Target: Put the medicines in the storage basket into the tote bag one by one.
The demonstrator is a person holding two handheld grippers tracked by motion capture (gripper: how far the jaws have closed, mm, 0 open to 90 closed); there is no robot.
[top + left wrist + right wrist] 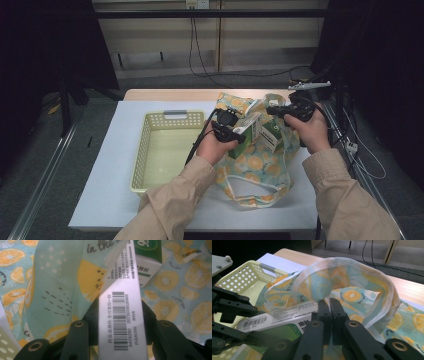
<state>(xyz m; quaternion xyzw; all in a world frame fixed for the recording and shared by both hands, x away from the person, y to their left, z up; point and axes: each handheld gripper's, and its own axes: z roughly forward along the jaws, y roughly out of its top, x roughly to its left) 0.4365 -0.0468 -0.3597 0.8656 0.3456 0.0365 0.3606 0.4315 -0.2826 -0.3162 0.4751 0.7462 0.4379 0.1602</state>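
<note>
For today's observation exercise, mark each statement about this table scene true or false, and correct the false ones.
1. The left tongs grip a white box with a barcode. True.
2. The right tongs stand wide open. False: they are shut on the bag's fabric.
3. The yellow basket holds two boxes. False: nothing lies in it.
4. The bag has an orange-slice print. True.
5. The basket stands to the right of the bag in the high view. False: it stands to the bag's left.
</note>
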